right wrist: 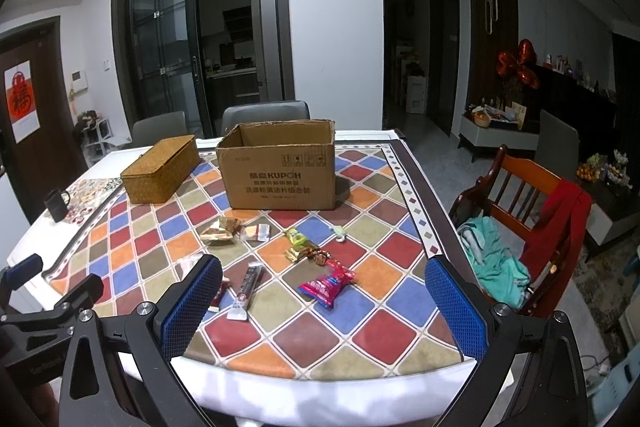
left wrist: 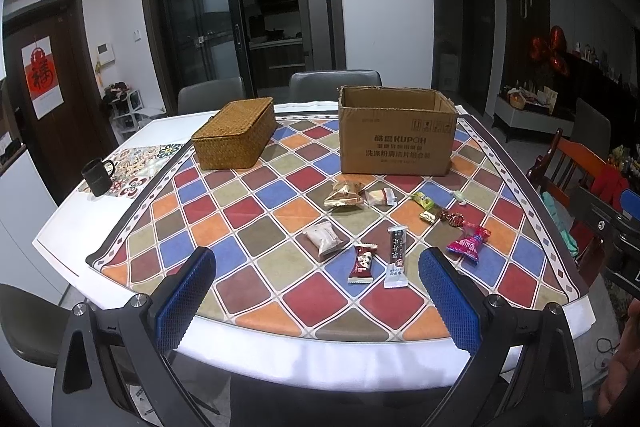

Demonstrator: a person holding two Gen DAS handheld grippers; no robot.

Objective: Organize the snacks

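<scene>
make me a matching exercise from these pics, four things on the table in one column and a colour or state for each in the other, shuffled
Things:
1. cardboard box
2. woven basket
3. mug
4. candy bag

Colour or state:
A. black, standing on the patterned mat
B. pink, lying near the right gripper
C. brown, top flaps open
D. golden tan, lid shut

Pairs: 1-C, 2-D, 3-A, 4-B
</scene>
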